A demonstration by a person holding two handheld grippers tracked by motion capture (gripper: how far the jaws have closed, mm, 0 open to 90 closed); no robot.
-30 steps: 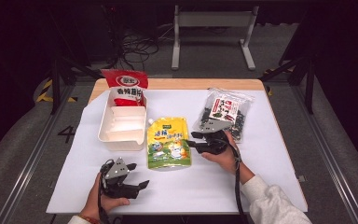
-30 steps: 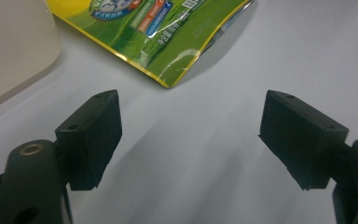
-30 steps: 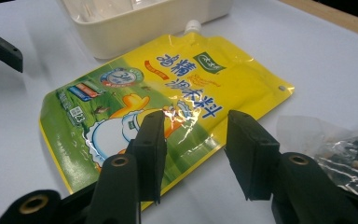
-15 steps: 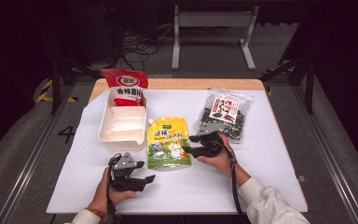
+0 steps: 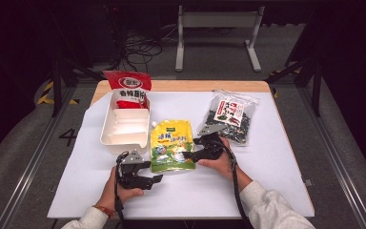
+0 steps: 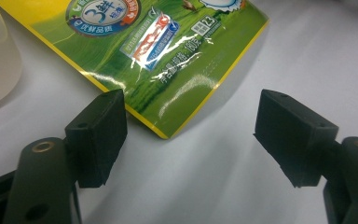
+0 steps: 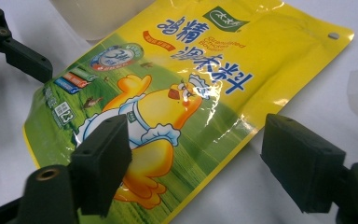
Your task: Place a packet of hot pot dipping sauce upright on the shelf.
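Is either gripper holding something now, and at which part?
Nothing is held. Both the left gripper and right gripper stand open beside the yellow pouch.

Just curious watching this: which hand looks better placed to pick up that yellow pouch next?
Probably the right gripper: its open jaws straddle the yellow pouch's edge, over the printed chick. The left gripper, also open, only faces the pouch's bottom corner.

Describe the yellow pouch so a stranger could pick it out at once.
On the white table, look just right of the white tray, between the two grippers. The yellow pouch lies flat there; unlike the red bag and the clear bag of dark bits, it shows a cartoon chick over green.
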